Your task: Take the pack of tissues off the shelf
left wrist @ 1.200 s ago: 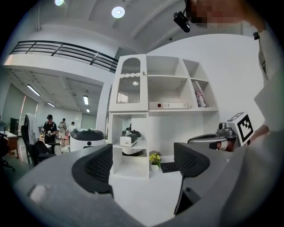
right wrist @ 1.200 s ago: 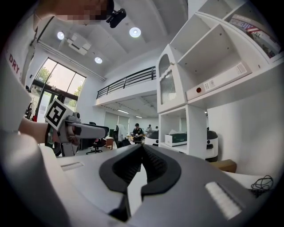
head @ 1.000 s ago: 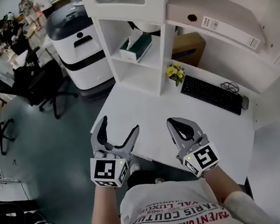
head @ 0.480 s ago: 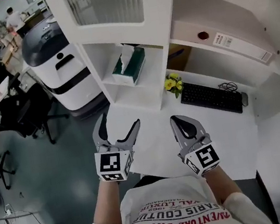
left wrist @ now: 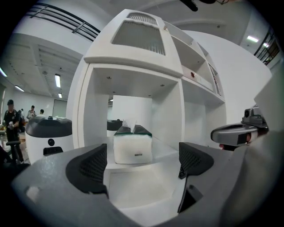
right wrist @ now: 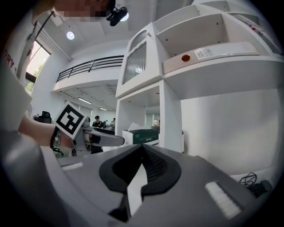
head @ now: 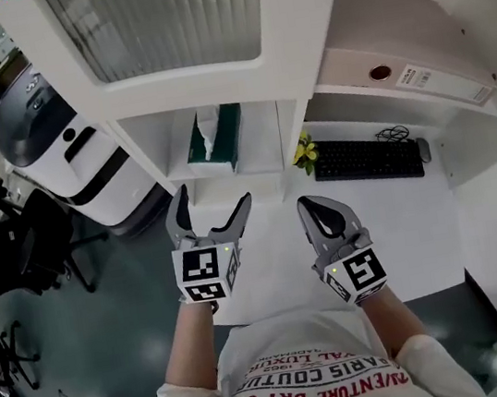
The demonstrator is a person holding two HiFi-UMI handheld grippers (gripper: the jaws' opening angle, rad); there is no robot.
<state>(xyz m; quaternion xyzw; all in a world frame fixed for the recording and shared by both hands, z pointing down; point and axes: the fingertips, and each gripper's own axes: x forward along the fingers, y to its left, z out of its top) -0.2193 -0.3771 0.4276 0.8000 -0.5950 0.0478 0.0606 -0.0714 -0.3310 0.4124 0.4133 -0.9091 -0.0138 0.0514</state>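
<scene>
Step in hand: the approach, judging by the layout; nothing is gripped yet
Pack of tissues [left wrist: 132,143]: white with a dark green top and one tissue poking up; it stands on the shelf [head: 264,146] in the open cubby under the frosted cabinet door, towards the left side of the cubby
Left gripper [head: 214,199]: jaws spread wide and just been opening further; nothing between the pads; the pack sits framed in the gap but is apart from them, ahead of the tips
Right gripper [head: 315,205]: jaws pressed together on nothing; it hangs over the desk [head: 401,215], off to the right of the cubby
Nearby: yellow flowers [head: 305,150] just right of the cubby's upright; keyboard [head: 366,159] further right on the desk; a large printer [head: 54,149] on the floor to the left
Risk, clipping: with the jaws this wide, one tip could catch the cubby's side wall on the way in and knock the reach askew
Risk, shoving: if a tip meets the front face instead of passing either side, the light pack would likely slide deeper or twist
Risk, bad hold: closing too high would pinch only the loose tissue, which would pull out and leave the pack behind; closing hard may dent the soft sides
Risk, right side: a careless swing of the idle gripper could tip the flowers
</scene>
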